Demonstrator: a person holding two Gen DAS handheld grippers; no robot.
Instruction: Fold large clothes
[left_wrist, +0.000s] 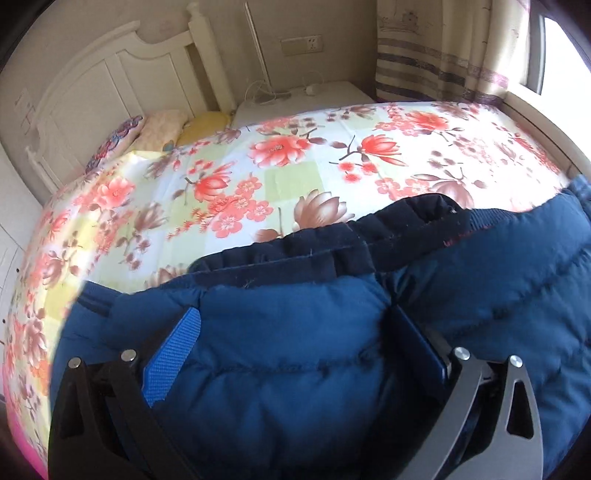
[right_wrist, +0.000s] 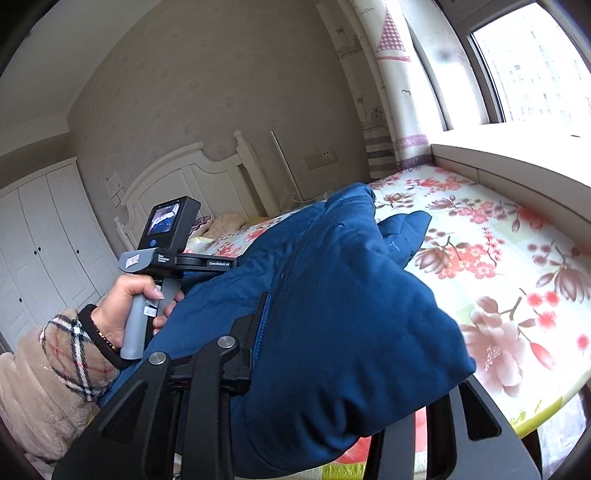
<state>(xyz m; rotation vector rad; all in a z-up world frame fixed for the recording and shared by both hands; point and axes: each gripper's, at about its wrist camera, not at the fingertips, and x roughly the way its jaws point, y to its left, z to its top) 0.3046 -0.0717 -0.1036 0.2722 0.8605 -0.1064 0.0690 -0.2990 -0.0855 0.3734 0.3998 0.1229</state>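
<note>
Both blue pads of the left gripper (left_wrist: 291, 354) pinch a padded fold of the one blue jacket (left_wrist: 295, 387) above the floral bed (left_wrist: 280, 147). The right gripper (right_wrist: 332, 369) also seems clamped on it, its fingertips buried. One hand (right_wrist: 125, 306) grips the left handle; the sleeve is cut off.
</note>
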